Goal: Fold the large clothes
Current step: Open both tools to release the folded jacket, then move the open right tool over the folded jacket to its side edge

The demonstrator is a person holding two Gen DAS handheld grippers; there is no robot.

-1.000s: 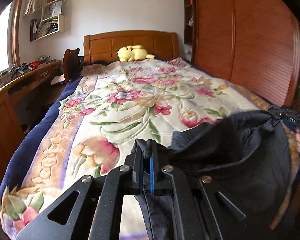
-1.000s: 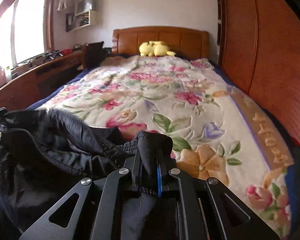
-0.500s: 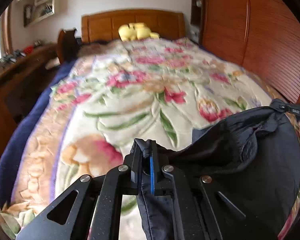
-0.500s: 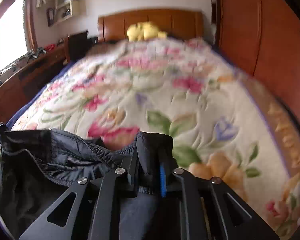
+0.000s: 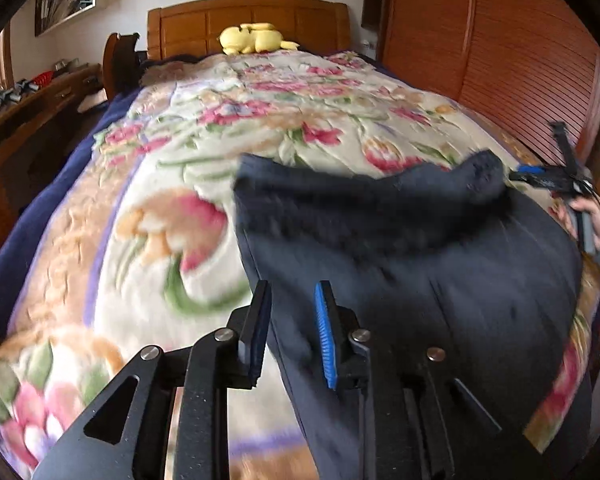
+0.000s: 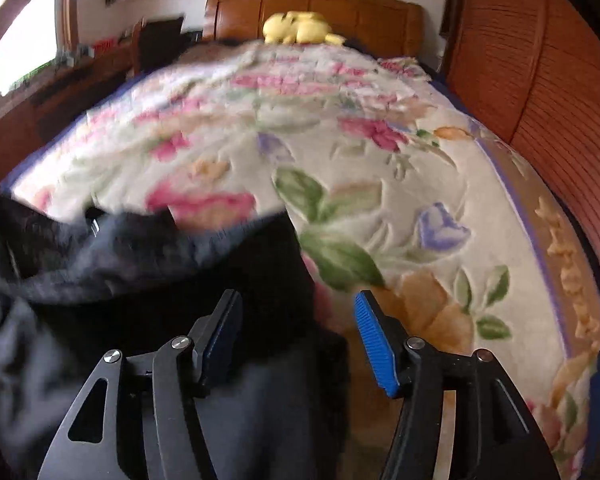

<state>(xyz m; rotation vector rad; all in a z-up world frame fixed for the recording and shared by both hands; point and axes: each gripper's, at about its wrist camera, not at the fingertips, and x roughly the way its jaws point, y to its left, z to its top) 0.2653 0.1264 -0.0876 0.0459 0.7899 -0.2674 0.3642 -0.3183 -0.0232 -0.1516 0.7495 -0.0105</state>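
Dark navy garment (image 5: 420, 264) lies spread on the floral blanket (image 5: 172, 216) at the near end of the bed. Left gripper (image 5: 290, 332): jaws opening, gap narrow, the garment's edge between the pads but not pinched. Right gripper (image 6: 298, 336): jaws opening, wider, cloth below and between them, unclamped. Yellow plush toy (image 5: 254, 38) rests against the wooden headboard (image 5: 204, 24).

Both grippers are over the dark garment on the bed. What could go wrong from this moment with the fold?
1. Both the left gripper and the right gripper are opening with the dark garment loose between the jaws, so the fold may land uneven.
2. Its top edge looks bunched, so creases may get trapped.
3. It lies near the edge of the floral blanket and could slide off.
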